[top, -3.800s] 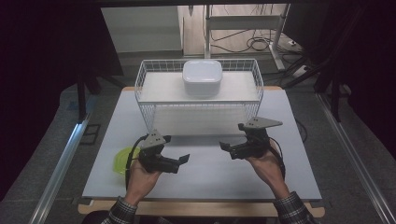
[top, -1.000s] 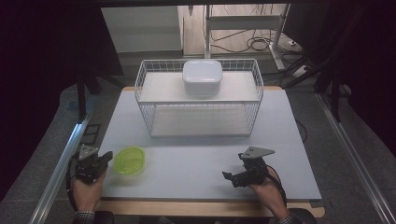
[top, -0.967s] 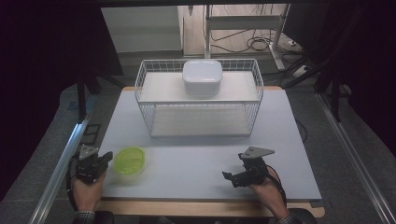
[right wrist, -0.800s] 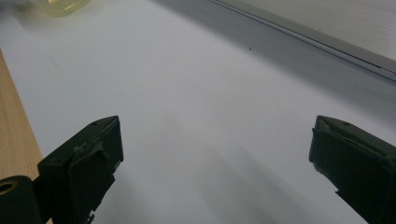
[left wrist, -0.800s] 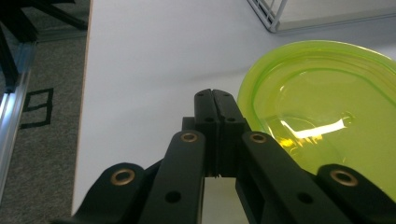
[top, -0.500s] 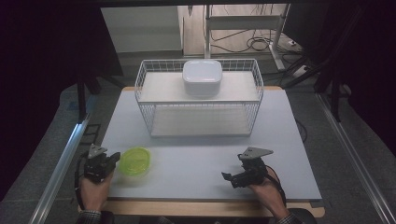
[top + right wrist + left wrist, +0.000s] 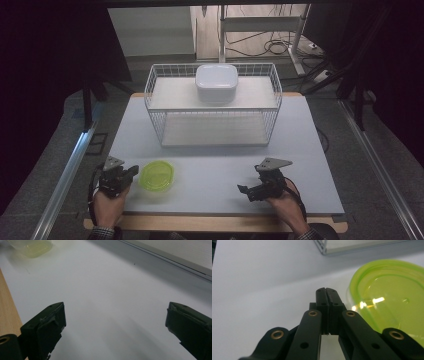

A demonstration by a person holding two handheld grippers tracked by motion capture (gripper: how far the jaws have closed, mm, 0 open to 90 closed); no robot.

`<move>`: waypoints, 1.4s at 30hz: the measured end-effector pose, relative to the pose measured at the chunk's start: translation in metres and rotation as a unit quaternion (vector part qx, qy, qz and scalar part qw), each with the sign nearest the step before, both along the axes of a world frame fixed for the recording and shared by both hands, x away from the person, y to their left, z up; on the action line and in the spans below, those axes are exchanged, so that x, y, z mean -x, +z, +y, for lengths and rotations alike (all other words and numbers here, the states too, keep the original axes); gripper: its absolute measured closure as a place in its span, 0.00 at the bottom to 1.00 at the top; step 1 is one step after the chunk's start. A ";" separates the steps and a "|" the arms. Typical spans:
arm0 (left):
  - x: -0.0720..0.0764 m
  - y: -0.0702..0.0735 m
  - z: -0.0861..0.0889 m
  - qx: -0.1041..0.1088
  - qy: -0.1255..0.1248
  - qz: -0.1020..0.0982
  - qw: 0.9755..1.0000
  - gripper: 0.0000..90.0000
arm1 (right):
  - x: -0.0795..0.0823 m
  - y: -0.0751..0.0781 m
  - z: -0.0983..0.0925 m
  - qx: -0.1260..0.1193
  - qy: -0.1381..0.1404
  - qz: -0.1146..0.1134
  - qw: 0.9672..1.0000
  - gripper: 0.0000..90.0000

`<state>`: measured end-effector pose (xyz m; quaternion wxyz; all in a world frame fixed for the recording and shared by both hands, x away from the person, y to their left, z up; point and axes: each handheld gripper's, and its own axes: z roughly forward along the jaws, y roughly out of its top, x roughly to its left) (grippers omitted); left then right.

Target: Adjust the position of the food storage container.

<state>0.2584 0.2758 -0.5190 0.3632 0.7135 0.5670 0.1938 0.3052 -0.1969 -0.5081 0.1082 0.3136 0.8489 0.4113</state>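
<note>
1. The left gripper [image 7: 131, 171] sits at the near left corner of the table [image 7: 300, 150], held by the left hand [image 7: 107, 202]. In the left gripper view its jaws are pressed together with nothing between them, tips just beside the rim of the green lid [image 7: 392, 305]; whether they touch the rim cannot be told.
2. The green lid [image 7: 156, 175] lies flat on the table near the front edge, just right of the left gripper. It is see-through, so its depth is hard to judge; in the left gripper view its right and lower parts are cut off by the frame edge.
3. The right gripper [image 7: 245, 192] is at the near right, well apart from the lid, in the right hand [image 7: 285, 205]. In the right gripper view its jaws stand spread wide over bare table, holding nothing. The lid [image 7: 31, 246] shows blurred and cropped at the top left corner there.
4. A white wire basket [image 7: 155, 127] stands at the back of the table. A white box [image 7: 216, 82] rests on its upper shelf; whether it is closed cannot be made out.
5. Surroundings beyond the table are dark; cables on the floor behind are only faintly seen.
</note>
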 end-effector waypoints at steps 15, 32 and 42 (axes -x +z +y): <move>0.003 -0.011 -0.023 -0.007 -0.080 0.042 0.996 0.99 | 0.000 -0.001 0.001 0.003 0.001 -0.001 1.000 0.04; -0.015 -0.013 -0.071 -0.014 -0.159 0.038 0.986 0.99 | 0.000 -0.002 0.003 0.007 0.003 0.002 1.000 0.04; -0.023 -0.013 -0.095 0.009 -0.188 0.032 0.982 0.99 | 0.000 -0.003 0.004 0.006 0.003 0.004 1.000 0.04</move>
